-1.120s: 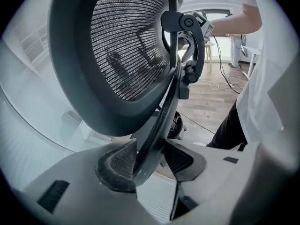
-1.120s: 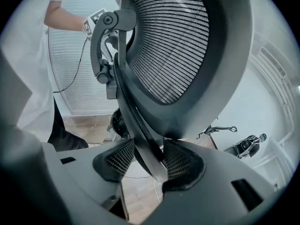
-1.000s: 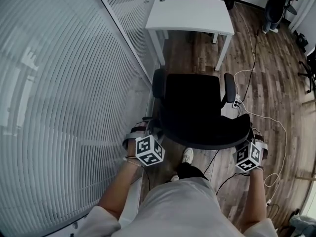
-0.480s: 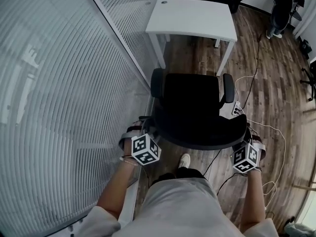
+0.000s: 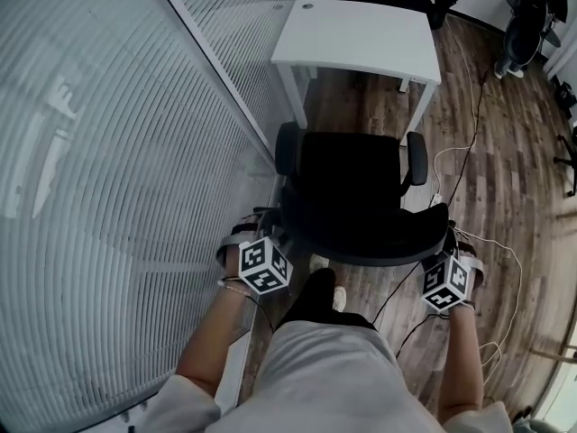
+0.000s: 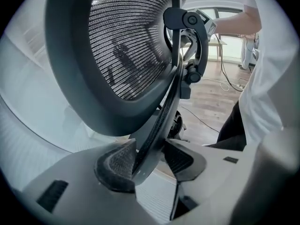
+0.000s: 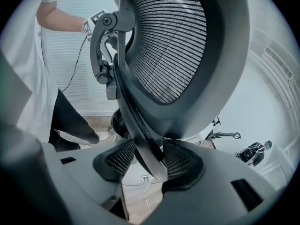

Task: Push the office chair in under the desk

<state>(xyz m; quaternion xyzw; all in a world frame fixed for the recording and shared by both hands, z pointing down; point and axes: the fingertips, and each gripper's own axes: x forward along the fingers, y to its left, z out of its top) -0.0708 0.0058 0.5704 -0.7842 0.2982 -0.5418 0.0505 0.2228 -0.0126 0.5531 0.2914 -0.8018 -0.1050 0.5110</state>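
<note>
Chair and person are sitting closer to the desk than a second ago, and a dark-trousered leg (image 5: 315, 300) is now swinging forward between the two arms. Nearest the camera, the left gripper (image 5: 270, 231) and the right gripper (image 5: 451, 246) are each reaching to one side of the backrest, their marker cubes facing up. In the left gripper view, the left gripper (image 6: 149, 158) is clamping the dark rim of the backrest (image 6: 126, 55), its ribbed pads (image 6: 117, 161) pressing on that rim from both sides. The right gripper view is showing the same on the other side: the right gripper (image 7: 147, 161) is pinching the rim of the mesh backrest (image 7: 183, 55) between its pads (image 7: 119, 161). The office chair (image 5: 352, 197) is standing on the wood floor (image 5: 487, 170), its black seat facing the desk and its two armrests (image 5: 287, 147) pointing toward the desk's legs. It is standing near the desk but not yet under the top. Along the left, a glass wall with slatted blinds (image 5: 108, 170) is running beside the chair. White cables (image 5: 469, 88) are trailing over the floor on the right. Beyond the chair, the white desk (image 5: 361, 34) is standing against the glass wall, with wood floor showing beneath it. Farther back, at the upper right, another dark chair (image 5: 527, 16) is standing well apart from the desk.
</note>
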